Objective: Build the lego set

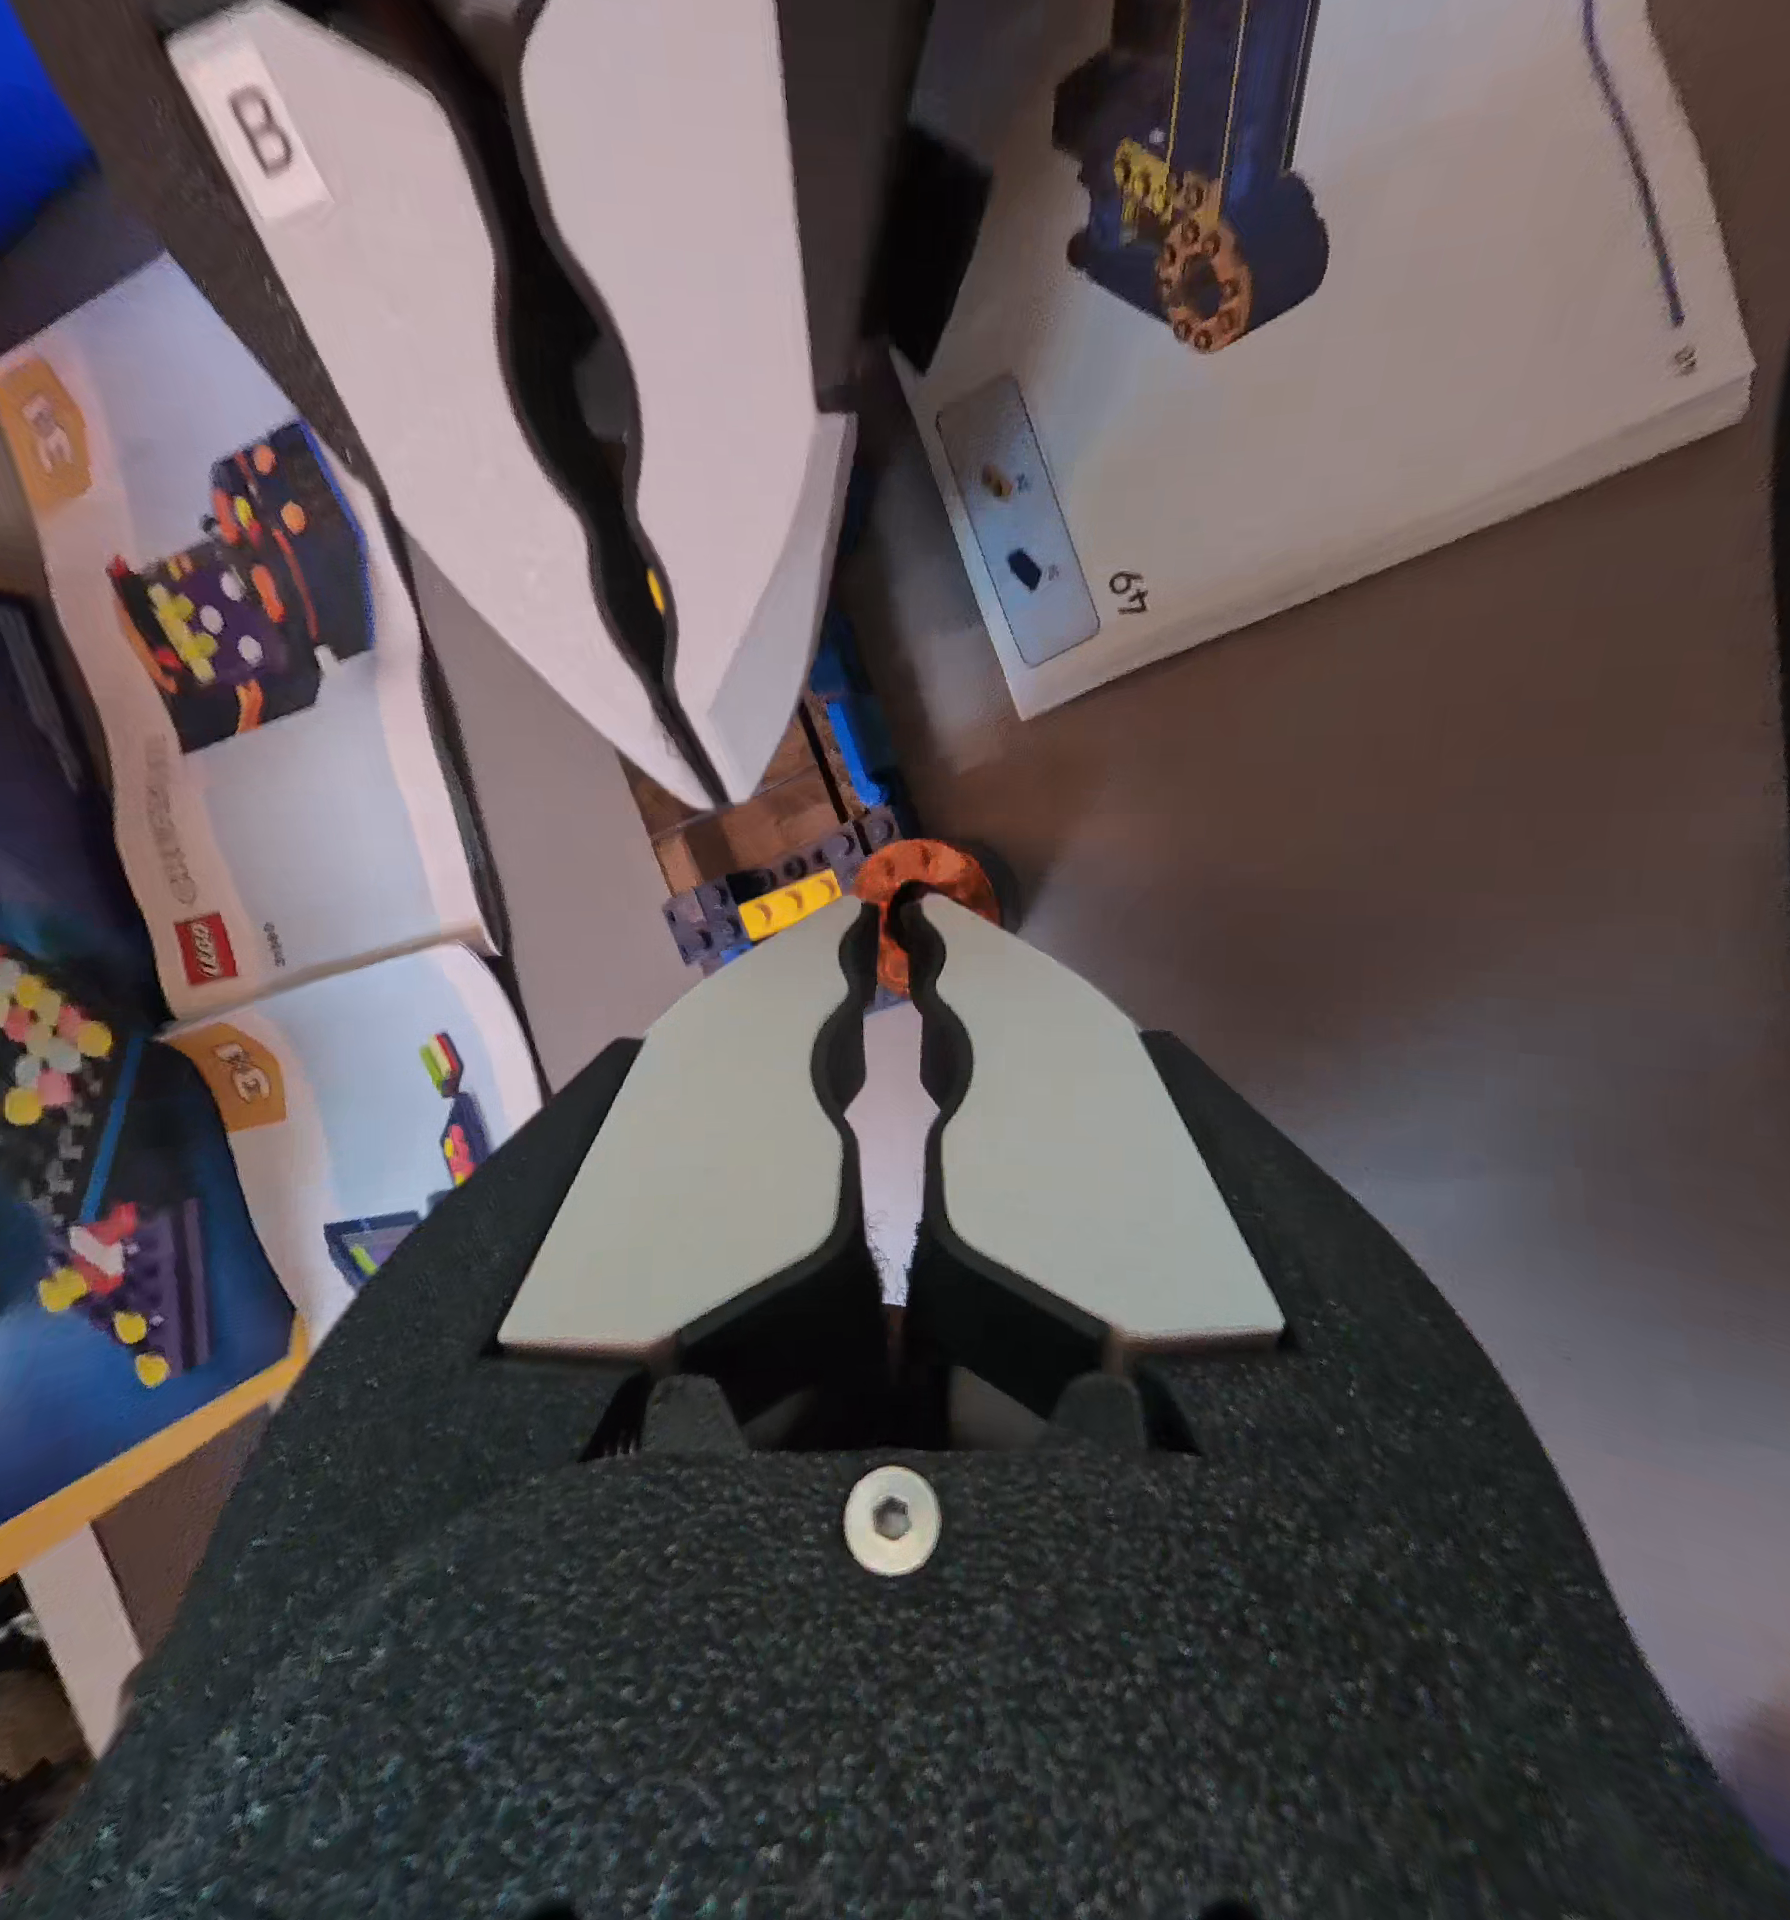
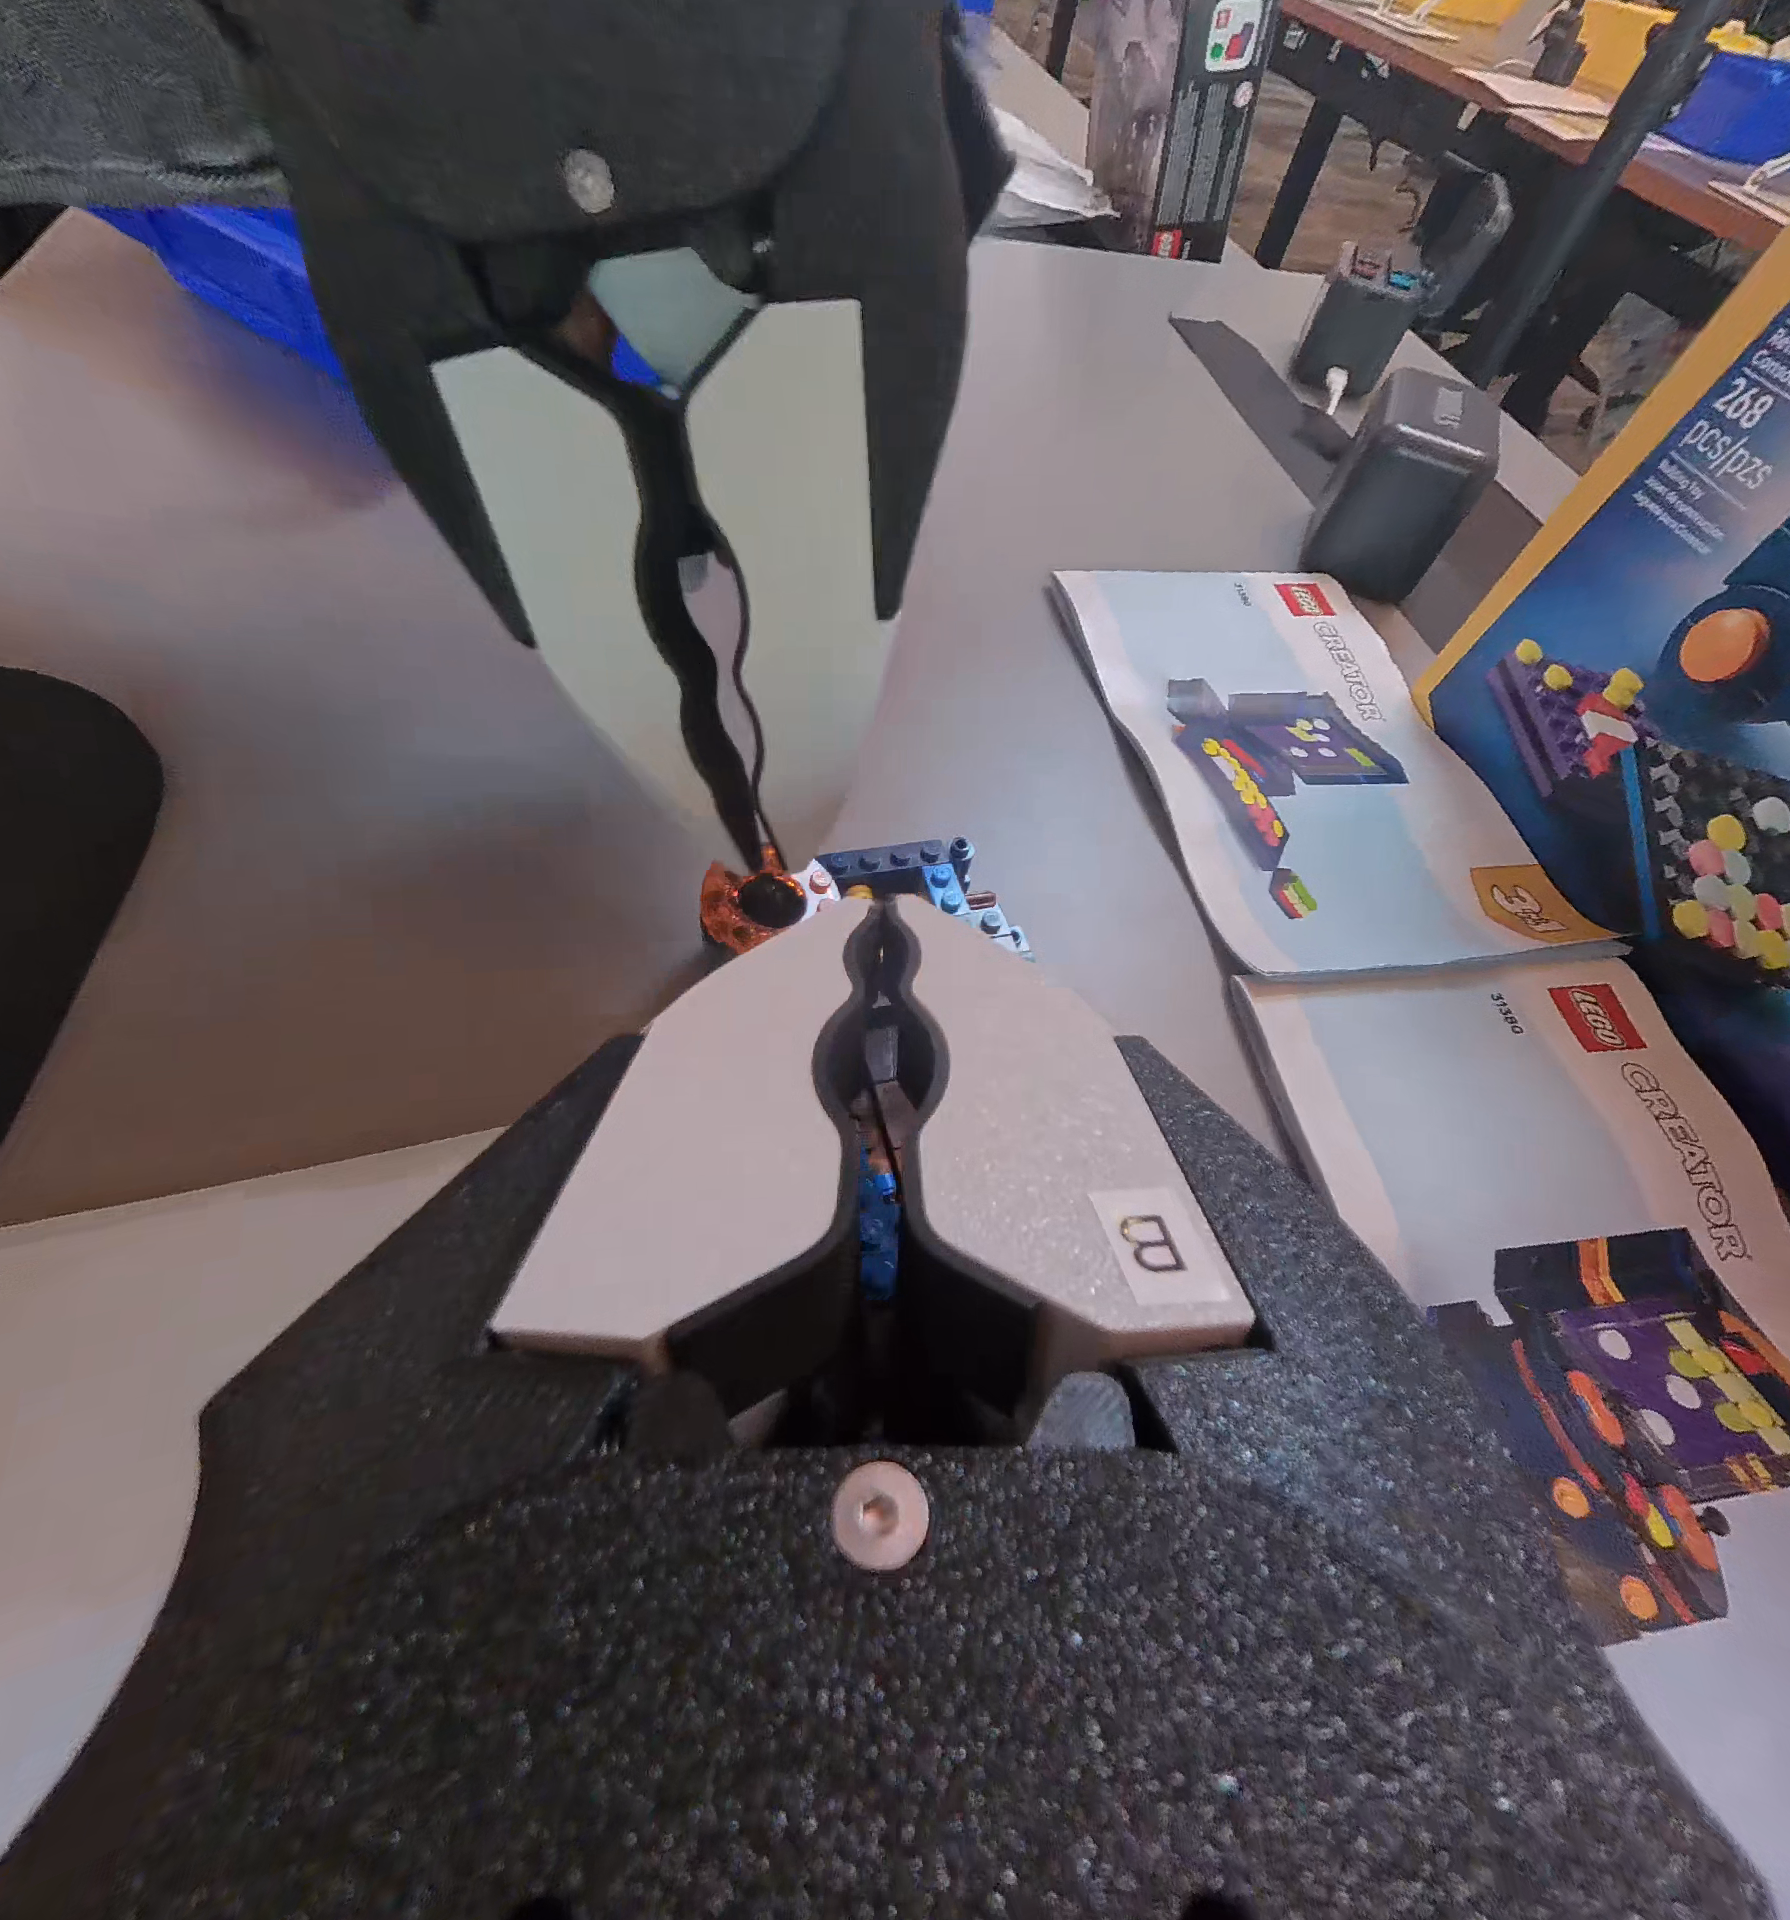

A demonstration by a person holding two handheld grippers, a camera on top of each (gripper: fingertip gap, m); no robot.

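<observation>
Left gripper [image 1: 896, 914]: fingers nearly together, tips pinching the rim of a translucent orange ring piece [image 1: 922, 883]; the ring lies flat at one end of a small brick assembly [image 1: 766, 883] on the grey surface [image 1: 1338, 987]. Right gripper [image 2: 883, 912]: fingers closed on the assembly's near side, brick parts, dark and blue, showing in the slit between them. In the right wrist view the assembly's long axis runs crosswise just beyond the fingertips, the orange ring end to their left, the dark blue and light blue bricks [image 2: 958, 883] to their right. The two grippers meet over it almost tip to tip. Right of the right fingers: two closed instruction booklets [image 2: 1317, 769] and a blue box [image 2: 1701, 727]. An open booklet [image 1: 1390, 364] lies beyond the left fingers, to their right.
</observation>
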